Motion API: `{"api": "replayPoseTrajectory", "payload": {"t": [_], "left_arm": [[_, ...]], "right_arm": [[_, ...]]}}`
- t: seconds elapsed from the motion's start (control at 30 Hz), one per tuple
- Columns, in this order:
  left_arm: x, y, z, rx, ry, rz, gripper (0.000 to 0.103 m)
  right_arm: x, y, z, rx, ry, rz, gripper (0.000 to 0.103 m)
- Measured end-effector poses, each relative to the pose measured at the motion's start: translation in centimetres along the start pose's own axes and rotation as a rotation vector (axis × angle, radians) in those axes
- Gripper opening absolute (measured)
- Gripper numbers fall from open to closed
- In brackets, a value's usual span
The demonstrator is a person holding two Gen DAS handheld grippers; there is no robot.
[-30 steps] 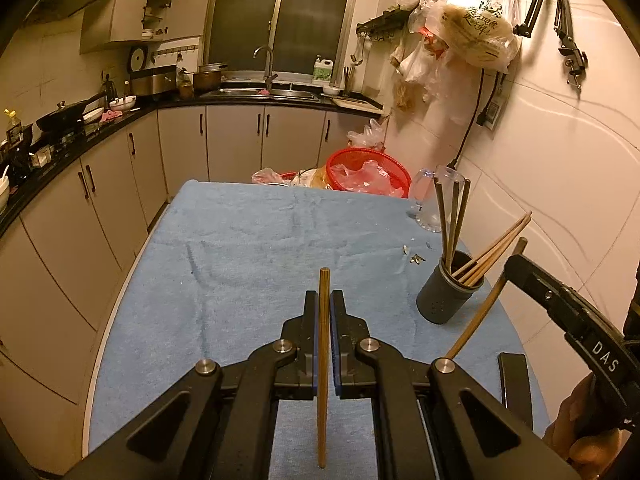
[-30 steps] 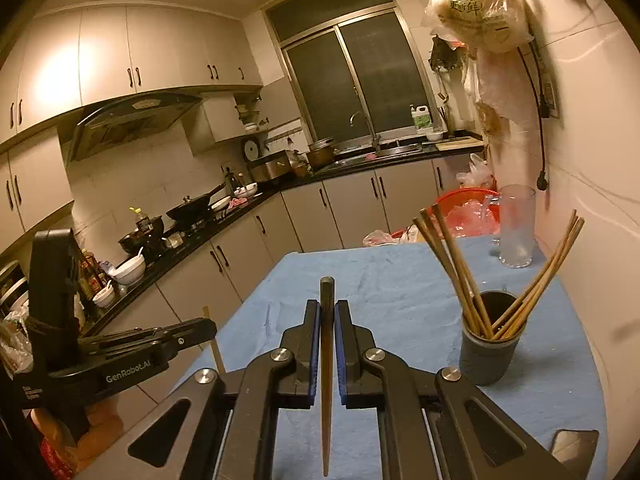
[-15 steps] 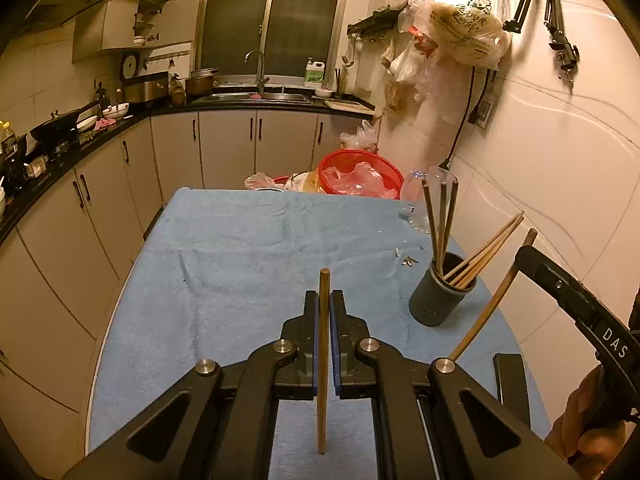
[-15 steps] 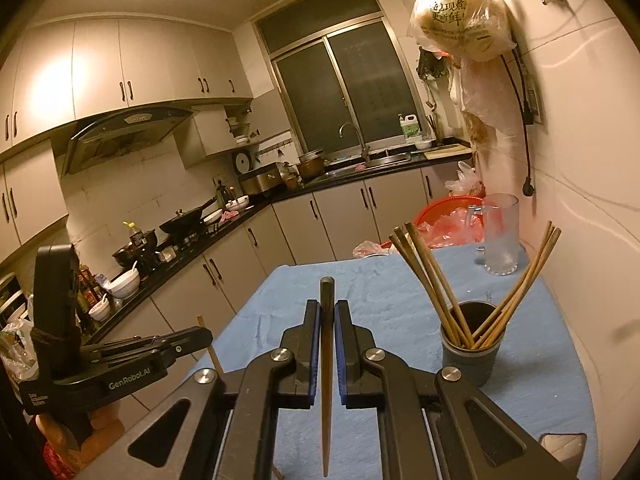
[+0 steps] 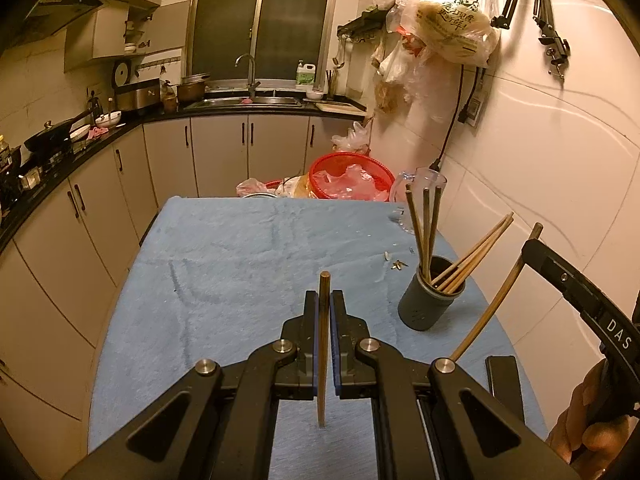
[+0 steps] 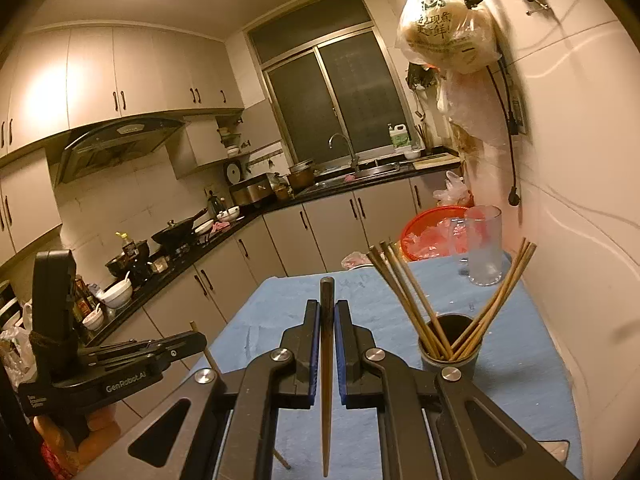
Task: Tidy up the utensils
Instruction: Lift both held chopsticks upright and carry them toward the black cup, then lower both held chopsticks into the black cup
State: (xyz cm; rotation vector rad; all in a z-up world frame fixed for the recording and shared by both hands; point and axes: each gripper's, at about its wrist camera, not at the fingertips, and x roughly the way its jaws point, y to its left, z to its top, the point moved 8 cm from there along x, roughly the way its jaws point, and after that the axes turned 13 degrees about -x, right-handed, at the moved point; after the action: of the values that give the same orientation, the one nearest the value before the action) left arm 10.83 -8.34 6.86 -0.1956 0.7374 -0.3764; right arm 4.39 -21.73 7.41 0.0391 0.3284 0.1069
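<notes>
**Two chopsticks clamped, one crowded cup to hit**

Both sets of jaws clenched, each on a single chopstick held upright across the fingers. Left gripper (image 5: 324,334) pinching a light stick (image 5: 322,364) near its upper part, long tail hanging below the pads, tip close over the blue cloth (image 5: 240,264). Right gripper (image 6: 327,344) pinching a darker stick (image 6: 326,380) the same way, tapered end down.

Outward from there: grey cup (image 6: 448,354) ahead and to the right of the right gripper, standing on the cloth near the wall, already carrying two fans of sticks (image 6: 404,300) leaning apart. Glass jug (image 6: 484,246) beyond it, red basket (image 5: 350,176) past the table's far edge.

Risks, judged from this layout:

- Thin pinch on a round, smooth stick; likely to swivel between the pads if its tail brushes the cloth or the rim
- Leaning sticks guarding the cup mouth; a descending tip could catch one and lever it out, or glance off and miss the opening
- Light cup on soft cloth, top-heavy with its load; a sideways nudge from a finger or stick could tip it, toward the jug or the wall
- Both grippers near the same target; right one seen close beside the cup in the left view, so collision probable if approaching together
- Release too high: bounce off the rim and roll off the table
</notes>
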Motion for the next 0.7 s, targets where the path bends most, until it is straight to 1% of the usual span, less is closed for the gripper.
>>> {"api": "replayPoseTrajectory", "payload": {"t": [0.53,0.7], "left_arm": [[-0.5,-4.7,0.7,0.073,-0.016,-0.028,0.005],[-0.5,-6.1,0.7,0.095,-0.016,-0.040,0.005]], "right_arm": [[-2.4,-3.4,2.6,-0.001,-0.046,-0.062,0.008],[-3.0,-4.3,2.7,0.005,-0.054,-0.075,0.008]]}}
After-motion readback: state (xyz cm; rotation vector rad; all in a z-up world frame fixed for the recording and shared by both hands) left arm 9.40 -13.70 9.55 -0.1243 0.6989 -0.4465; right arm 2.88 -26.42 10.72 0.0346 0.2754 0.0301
